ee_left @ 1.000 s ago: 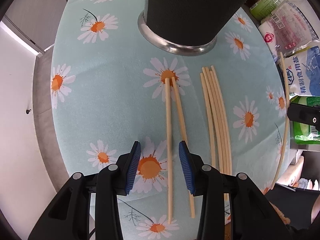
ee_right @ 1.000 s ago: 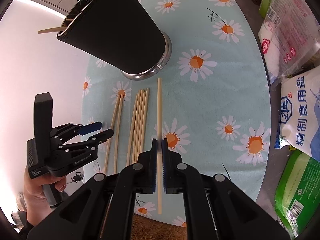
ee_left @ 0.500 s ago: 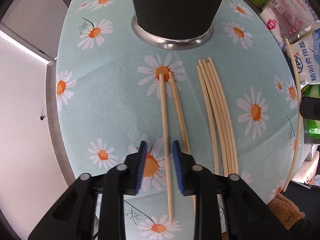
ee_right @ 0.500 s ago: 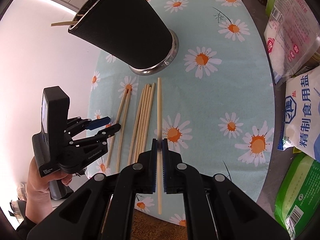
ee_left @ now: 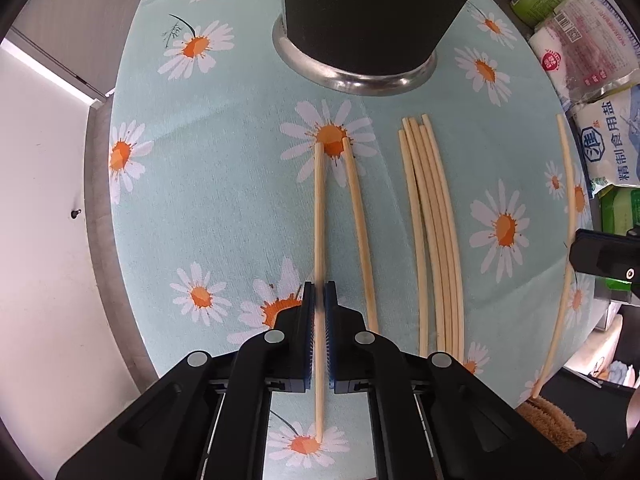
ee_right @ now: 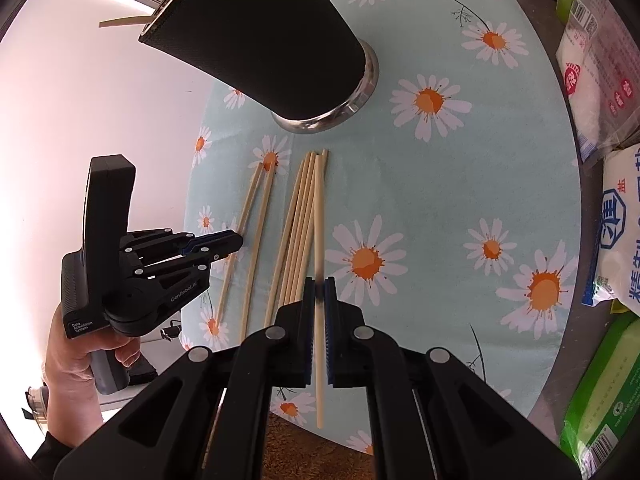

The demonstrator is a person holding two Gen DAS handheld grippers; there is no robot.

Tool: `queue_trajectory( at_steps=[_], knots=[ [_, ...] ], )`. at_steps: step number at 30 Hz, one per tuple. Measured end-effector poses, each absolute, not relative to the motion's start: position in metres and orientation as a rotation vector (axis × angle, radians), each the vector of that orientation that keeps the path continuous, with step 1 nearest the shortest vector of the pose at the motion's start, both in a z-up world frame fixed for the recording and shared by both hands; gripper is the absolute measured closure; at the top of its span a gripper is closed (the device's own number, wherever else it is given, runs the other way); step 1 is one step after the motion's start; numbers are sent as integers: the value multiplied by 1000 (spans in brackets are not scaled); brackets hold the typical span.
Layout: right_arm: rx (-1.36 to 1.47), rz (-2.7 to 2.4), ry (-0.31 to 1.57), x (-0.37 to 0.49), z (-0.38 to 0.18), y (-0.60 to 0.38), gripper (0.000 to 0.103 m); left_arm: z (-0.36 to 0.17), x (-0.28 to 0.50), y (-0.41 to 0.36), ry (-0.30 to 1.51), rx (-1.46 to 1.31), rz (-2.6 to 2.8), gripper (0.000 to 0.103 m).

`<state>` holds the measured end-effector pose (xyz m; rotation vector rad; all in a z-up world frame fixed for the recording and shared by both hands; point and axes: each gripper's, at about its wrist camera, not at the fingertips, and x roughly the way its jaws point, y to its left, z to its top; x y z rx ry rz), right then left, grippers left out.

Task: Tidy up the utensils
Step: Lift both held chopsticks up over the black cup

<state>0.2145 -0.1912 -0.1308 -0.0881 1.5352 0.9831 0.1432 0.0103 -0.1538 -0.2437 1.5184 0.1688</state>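
Your left gripper is clenched on a pale wooden chopstick lying on the daisy tablecloth, its far tip at 12 o'clock near the black cup. A second stick lies just beside it, a bundle further toward 3 o'clock. The cloth's edge curves close at 9 o'clock. Your right gripper grips another chopstick above the bundle; only its camera shows your hand and the cup's rim.

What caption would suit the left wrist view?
Left gripper pinches one chopstick on the daisy tablecloth, below the black cup.
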Motion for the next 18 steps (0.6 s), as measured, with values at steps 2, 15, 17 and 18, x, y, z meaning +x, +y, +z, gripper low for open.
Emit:
queue_trajectory(
  at_steps=[2,15,17,18],
  knots=[
    [-92,985,1532,214,-129,-190,98,-151,142,13,1509,-252,165,99],
    [21,1024,1516,200,-120,-160,98,-106,99,59,1306,-446,40,99],
    [42,1030,1495,197,-112,-156,98,-91,92,64,1254,-475,6,99],
    [53,1031,1485,196,-108,-155,98,-82,88,66,1230,-483,-12,99]
  ],
)
